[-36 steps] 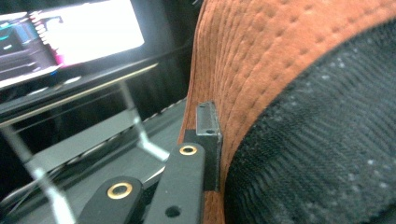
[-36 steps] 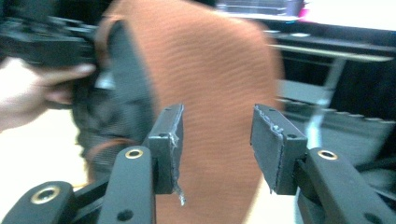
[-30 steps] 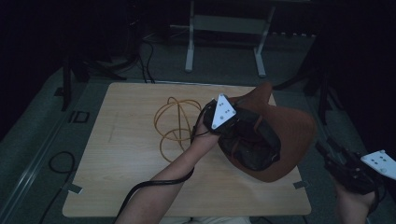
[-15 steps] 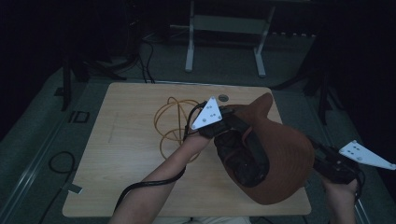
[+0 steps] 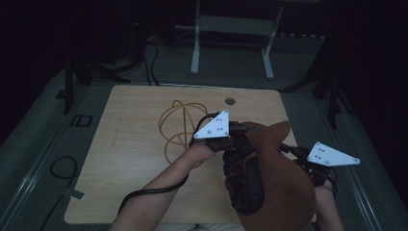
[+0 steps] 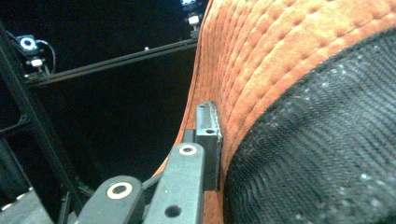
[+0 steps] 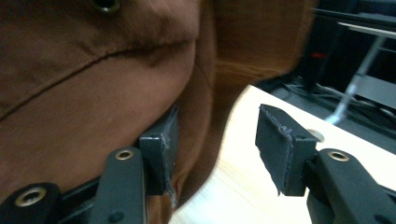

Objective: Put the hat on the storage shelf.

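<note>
Since 1 second earlier, my right hand-held gripper had swung in against the brown cap, jaws spread, 1 touching its crown. My left hand-held gripper clamped the brim, holding the cap over the table beside an orange cable.

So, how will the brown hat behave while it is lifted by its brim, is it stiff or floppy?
The hat probably keeps its shape: held at the brim by the left gripper, its crown stays rounded and the stitched brim curves without drooping. It seems light, since one pinch carries it. The cloth looks rough, so slipping is unlikely. The right gripper is open beside it.
</note>
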`<move>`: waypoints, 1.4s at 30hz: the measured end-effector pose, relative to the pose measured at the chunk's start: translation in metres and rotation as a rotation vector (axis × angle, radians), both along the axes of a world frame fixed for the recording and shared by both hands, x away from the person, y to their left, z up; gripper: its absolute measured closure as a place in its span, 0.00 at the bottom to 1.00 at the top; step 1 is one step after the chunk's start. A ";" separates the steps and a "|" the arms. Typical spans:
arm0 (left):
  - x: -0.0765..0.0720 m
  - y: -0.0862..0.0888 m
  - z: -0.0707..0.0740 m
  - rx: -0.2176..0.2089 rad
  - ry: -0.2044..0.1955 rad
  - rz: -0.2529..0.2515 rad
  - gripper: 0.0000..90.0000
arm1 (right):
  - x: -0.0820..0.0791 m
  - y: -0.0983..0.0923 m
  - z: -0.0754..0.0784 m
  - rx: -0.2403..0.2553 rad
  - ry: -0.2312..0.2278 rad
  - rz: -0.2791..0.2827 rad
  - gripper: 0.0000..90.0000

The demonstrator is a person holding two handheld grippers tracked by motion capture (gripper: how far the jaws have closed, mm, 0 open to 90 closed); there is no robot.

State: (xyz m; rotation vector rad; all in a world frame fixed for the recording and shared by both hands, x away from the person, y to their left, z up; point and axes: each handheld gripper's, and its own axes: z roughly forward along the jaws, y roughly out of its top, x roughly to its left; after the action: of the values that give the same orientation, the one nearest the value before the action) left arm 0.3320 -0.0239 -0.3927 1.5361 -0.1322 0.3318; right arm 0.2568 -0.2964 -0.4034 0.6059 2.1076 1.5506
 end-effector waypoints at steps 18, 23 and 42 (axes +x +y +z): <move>-0.005 -0.012 0.001 0.023 -0.001 -0.019 0.97 | 0.007 0.028 -0.001 0.042 -0.049 0.073 0.81; -0.004 -0.011 0.001 0.031 -0.003 -0.016 0.95 | 0.008 0.025 0.000 0.059 -0.023 0.068 0.97; -0.008 0.005 0.025 0.150 0.027 0.124 0.65 | 0.011 0.004 0.015 0.171 -0.010 0.032 0.98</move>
State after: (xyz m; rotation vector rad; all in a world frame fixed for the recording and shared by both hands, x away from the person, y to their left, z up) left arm 0.3245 -0.0193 -0.3674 1.7009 -0.0408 0.4066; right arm 0.2675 -0.2925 -0.3882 0.6231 2.0000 1.7608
